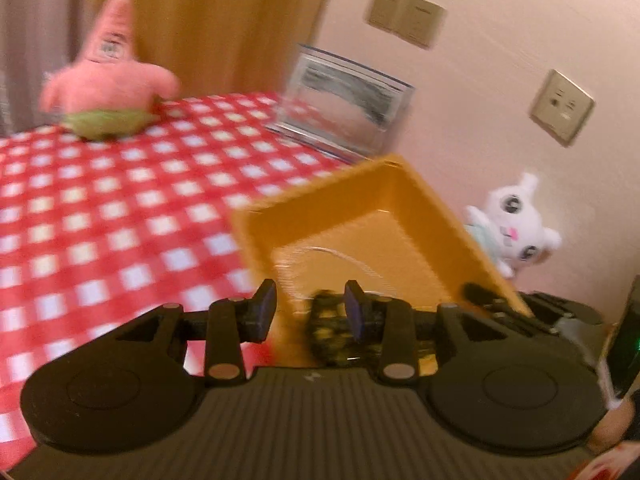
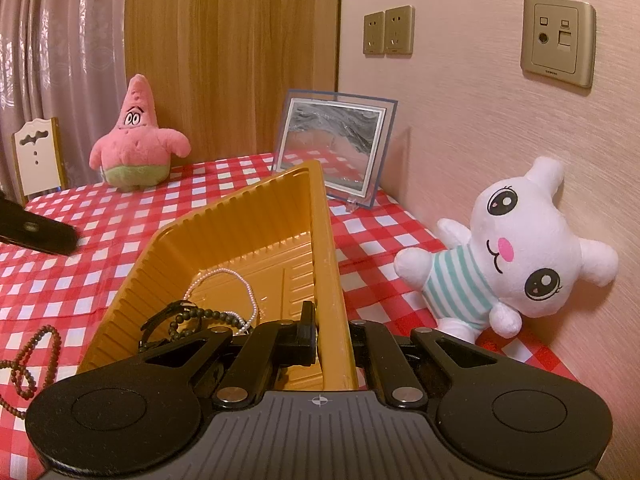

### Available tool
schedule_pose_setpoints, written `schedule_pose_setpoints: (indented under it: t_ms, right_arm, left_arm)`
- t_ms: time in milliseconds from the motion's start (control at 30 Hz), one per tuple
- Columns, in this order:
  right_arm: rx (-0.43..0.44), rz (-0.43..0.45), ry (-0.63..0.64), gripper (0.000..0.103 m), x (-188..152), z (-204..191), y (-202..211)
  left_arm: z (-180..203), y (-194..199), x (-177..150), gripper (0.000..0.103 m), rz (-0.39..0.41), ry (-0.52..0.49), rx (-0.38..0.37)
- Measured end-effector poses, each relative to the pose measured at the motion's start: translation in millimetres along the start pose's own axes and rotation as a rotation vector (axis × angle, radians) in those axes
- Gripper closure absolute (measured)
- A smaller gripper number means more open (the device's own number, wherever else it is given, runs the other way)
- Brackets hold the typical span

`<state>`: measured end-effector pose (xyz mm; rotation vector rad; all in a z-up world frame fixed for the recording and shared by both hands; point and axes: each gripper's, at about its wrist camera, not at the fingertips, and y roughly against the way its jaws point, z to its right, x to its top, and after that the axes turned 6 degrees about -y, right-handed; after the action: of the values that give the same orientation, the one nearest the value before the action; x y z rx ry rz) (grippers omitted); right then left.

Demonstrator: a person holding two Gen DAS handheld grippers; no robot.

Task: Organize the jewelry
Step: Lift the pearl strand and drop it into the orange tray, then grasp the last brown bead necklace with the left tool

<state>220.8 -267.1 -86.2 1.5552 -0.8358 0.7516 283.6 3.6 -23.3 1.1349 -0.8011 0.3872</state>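
Jewelry lies in a ribbed, rectangular orange plastic tray (image 2: pixel 248 224) on the red-and-white checked tablecloth (image 2: pixel 120 216): a fine pale pearl-bead strand (image 2: pixel 244 280) and a dark round-bead bracelet (image 2: pixel 208 314). A second dark beaded string (image 2: pixel 28 356) trails on the cloth beside the tray's left wall. The right gripper (image 2: pixel 332 344) is clenched on the tray's right wall. The left gripper (image 1: pixel 310 304), jaws apart, hangs released over the tray's near corner. At the table's far edge sit a fuzzy pink star-shaped plush (image 2: pixel 138 140) and a clear glass-framed picture (image 2: pixel 334 144); a soft white plush (image 2: pixel 516 248) leans at the right edge.
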Motion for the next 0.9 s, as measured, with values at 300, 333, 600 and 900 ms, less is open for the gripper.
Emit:
schedule_pose_setpoints:
  t_ms: [300, 333, 600, 900]
  right_arm:
    - [0.001, 0.002, 0.003, 0.098, -0.1, 0.2, 0.0]
    - [0.001, 0.002, 0.003, 0.098, 0.0, -0.1, -0.1]
    - [0.0, 0.005, 0.009, 0.098, 0.3, -1.5, 0.6]
    - [-0.003, 0.006, 0.013, 0.098, 0.8, -1.7, 1.1]
  left_arm:
    - [-57.7, 44.5, -30.3, 0.07, -0.006, 0.065, 0.221]
    - [-62.8, 47.6, -34.9, 0.07, -0.014, 0.072, 0.24]
    - [-81.2, 59.5, -73.8, 0.07, -0.084, 0.106, 0.342]
    - [-79.4, 52.1, -107.1, 0.07, -0.162, 0.109, 0.346]
